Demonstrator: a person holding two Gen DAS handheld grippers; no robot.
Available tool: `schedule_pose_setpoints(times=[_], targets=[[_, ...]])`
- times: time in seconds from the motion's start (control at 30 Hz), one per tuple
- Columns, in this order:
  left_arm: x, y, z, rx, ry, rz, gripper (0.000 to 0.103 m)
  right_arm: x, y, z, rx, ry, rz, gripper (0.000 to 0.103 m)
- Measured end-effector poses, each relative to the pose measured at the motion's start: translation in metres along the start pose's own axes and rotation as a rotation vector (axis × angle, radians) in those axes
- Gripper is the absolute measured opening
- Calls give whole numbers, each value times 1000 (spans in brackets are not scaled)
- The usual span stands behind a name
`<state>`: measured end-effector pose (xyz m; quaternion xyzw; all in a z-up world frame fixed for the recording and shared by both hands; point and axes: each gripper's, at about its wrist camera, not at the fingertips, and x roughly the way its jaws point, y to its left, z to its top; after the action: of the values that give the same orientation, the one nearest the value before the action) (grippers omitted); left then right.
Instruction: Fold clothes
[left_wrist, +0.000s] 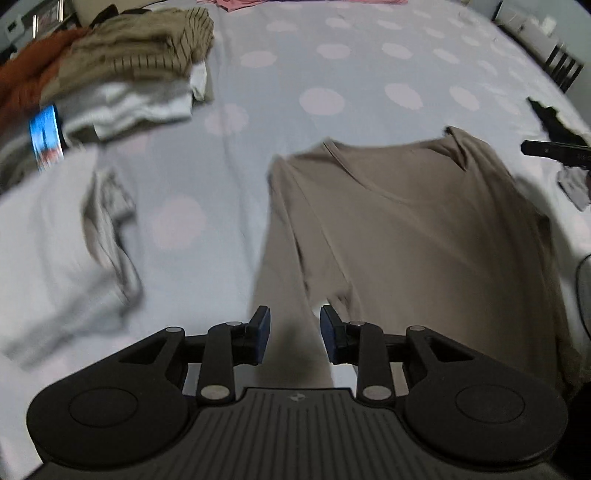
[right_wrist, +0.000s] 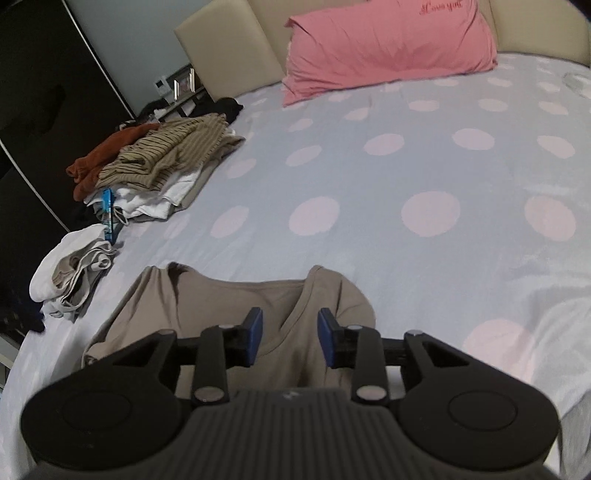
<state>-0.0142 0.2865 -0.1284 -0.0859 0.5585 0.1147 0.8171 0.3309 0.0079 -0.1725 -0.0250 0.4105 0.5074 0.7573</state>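
Observation:
A taupe V-neck shirt (left_wrist: 406, 221) lies on the dotted bed sheet (left_wrist: 332, 74), its neckline toward the far side and one long side folded over. My left gripper (left_wrist: 295, 336) hovers above the shirt's near left part, jaws open, nothing between the blue pads. In the right wrist view the same shirt (right_wrist: 221, 302) lies just ahead. My right gripper (right_wrist: 290, 338) is over its neckline and right shoulder, jaws open and empty.
A heap of striped, orange and white clothes (right_wrist: 166, 155) sits at the bed's left edge, with a blue flat item (right_wrist: 108, 214) beside it. A bundle of white and grey garments (right_wrist: 70, 269) lies nearer. A pink pillow (right_wrist: 388, 48) rests against the headboard.

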Motion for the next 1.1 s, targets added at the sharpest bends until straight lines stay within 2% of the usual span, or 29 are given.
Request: schedule_pose_setpoints(times=[0.23, 0.33, 0.4, 0.5, 0.6, 0.67, 0.73, 0.83, 0.93, 1.07, 1.1], targets=[[30, -8, -103, 54, -87, -104, 28, -11, 40, -45, -11, -49, -41, 39], [45, -8, -128, 39, -106, -144, 27, -10, 71, -65, -19, -43, -55, 39], [47, -8, -137, 55, -165, -149, 27, -7, 93, -75, -32, -32, -72, 39], [41, -4, -153, 60, -235, -156, 27, -2, 125, -89, -14, -4, -75, 39], [33, -4, -166, 18, -259, -151, 27, 5, 160, -103, -17, 42, -75, 39], [28, -4, -170, 6, -276, -149, 27, 9, 179, -110, -17, 65, -63, 39], [23, -3, -170, 14, -304, -165, 27, 12, 196, -118, -45, 70, -90, 40], [14, -1, -163, 59, -372, -243, 27, 8, 198, -128, -71, 62, -225, 40], [16, -12, -143, 144, -404, -350, 27, -22, 175, -139, -20, 44, -368, 40], [34, -36, -109, 208, -403, -436, 27, -76, 136, -154, 90, 48, -524, 40], [39, -42, -101, 218, -395, -461, 27, -85, 130, -159, 118, 63, -536, 41]])
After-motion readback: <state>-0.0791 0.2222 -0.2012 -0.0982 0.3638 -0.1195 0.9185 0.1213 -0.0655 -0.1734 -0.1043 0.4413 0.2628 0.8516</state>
